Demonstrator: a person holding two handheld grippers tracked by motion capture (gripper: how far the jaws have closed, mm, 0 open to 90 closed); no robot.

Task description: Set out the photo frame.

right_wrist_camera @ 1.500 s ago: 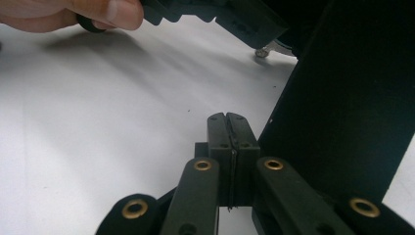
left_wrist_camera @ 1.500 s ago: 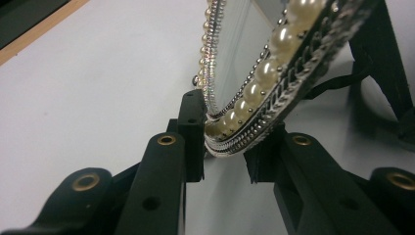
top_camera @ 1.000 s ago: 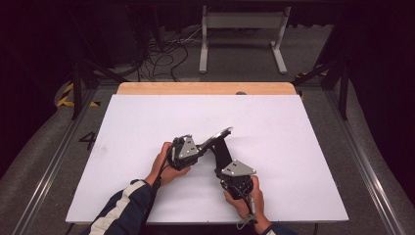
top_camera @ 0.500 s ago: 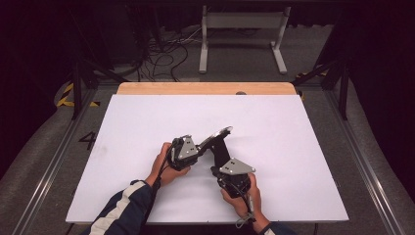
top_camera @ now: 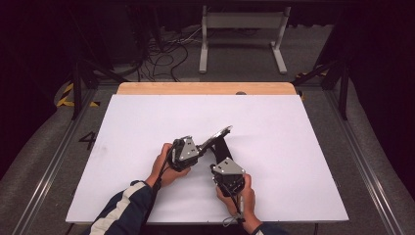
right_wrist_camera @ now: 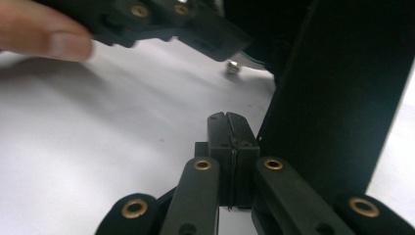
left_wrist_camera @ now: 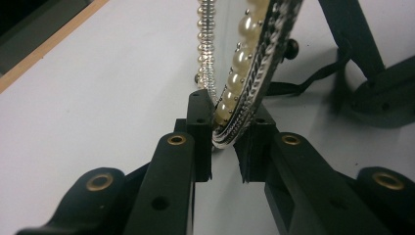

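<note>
Right gripper [right_wrist_camera: 230, 117]: nearest the person's edge of the table, its two black jaws are pressed flat together with nothing between them; seen from above [top_camera: 221, 164], it points up the table toward the black stand.
Right hand [top_camera: 240, 196]: wraps the gripper's body near the table's front edge, a cable trailing from below it.
Left gripper [left_wrist_camera: 226, 129]: clenched on the lower rim of a picture frame, one jaw on each face of the rim; from above [top_camera: 200, 149] it sits just left of the right gripper.
Left hand [top_camera: 164, 164]: grips the tool, a dark sleeve with white stripes behind it.
Picture frame [left_wrist_camera: 254, 63]: silver, edged with a row of pearls and small beads, held tilted off the table by the left gripper; from above [top_camera: 218, 134] it lies a little below the table's centre, slanting up to the right.
Black stand [right_wrist_camera: 337, 98]: the frame's dark rear prop, just beside the right gripper's closed tips; whether they touch cannot be told.
Table [top_camera: 293, 127]: white top, with a wooden strip [top_camera: 205, 88] along its far edge.
Floor beyond: grey carpet, loose cables [top_camera: 166, 54] and a pale metal frame [top_camera: 242, 29].
</note>
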